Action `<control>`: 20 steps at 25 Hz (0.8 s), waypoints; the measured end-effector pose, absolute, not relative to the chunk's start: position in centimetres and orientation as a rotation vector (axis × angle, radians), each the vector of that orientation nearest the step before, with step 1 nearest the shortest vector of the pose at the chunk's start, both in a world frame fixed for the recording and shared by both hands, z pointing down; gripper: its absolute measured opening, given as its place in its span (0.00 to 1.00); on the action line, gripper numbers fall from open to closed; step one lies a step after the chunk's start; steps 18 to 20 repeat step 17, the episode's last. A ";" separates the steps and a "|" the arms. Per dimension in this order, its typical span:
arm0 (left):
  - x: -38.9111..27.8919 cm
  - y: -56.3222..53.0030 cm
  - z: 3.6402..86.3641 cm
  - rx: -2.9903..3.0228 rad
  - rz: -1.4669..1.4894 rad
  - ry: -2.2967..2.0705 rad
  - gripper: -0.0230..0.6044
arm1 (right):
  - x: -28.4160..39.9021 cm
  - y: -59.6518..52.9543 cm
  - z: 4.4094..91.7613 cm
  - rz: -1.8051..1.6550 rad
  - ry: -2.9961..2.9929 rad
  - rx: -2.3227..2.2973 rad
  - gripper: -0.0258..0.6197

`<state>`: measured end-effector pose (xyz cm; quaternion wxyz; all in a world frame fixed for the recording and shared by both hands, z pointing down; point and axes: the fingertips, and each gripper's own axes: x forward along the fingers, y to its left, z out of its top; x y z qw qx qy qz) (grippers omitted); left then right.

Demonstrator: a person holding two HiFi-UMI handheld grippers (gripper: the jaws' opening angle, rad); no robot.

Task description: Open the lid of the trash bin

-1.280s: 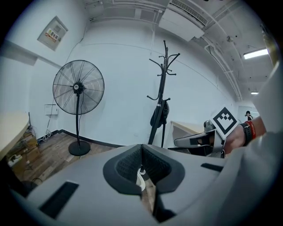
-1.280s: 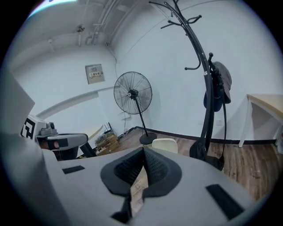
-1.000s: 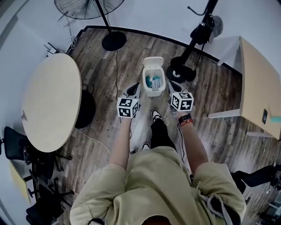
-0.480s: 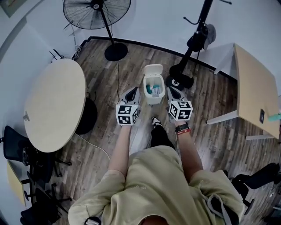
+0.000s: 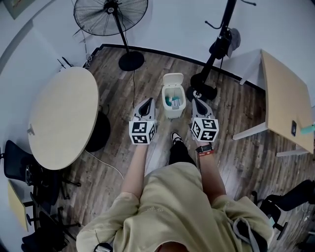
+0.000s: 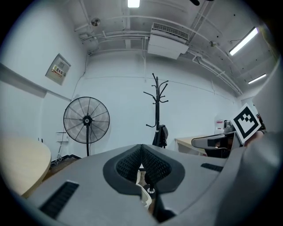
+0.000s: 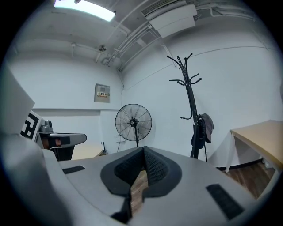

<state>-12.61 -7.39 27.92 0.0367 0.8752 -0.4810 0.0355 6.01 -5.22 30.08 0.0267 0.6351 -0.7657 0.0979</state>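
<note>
The white trash bin point(image 5: 173, 101) stands on the wood floor with its lid point(image 5: 173, 78) tipped back and open, and teal and grey items show inside. My left gripper point(image 5: 147, 101) hangs just left of the bin, apart from it, jaws shut and empty. My right gripper point(image 5: 196, 101) hangs just right of the bin, also shut and empty. In the left gripper view the left gripper point(image 6: 141, 150) has its pads closed, with a sliver of the white bin point(image 6: 144, 197) below them. In the right gripper view the right gripper point(image 7: 143, 152) is closed, with floor showing beneath.
A standing fan point(image 5: 110, 10) with a round base point(image 5: 132, 61) is at the back left. A coat stand base point(image 5: 203, 84) sits right behind the bin. A round table point(image 5: 61, 115) is at the left, a rectangular table point(image 5: 285, 98) at the right. A cable point(image 5: 106, 160) lies on the floor.
The head view has shifted a little. Both grippers sit slightly farther back from the bin, toward the person. The lid stays open throughout.
</note>
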 end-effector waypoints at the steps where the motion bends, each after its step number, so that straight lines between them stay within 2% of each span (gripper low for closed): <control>1: -12.6 -7.2 27.7 2.691 0.105 -1.477 0.07 | 5.8 -5.1 29.7 0.295 -2.375 1.965 0.06; 20: -13.0 -10.4 31.6 2.634 0.113 -1.464 0.07 | 6.0 -8.7 31.3 0.291 -2.363 1.938 0.06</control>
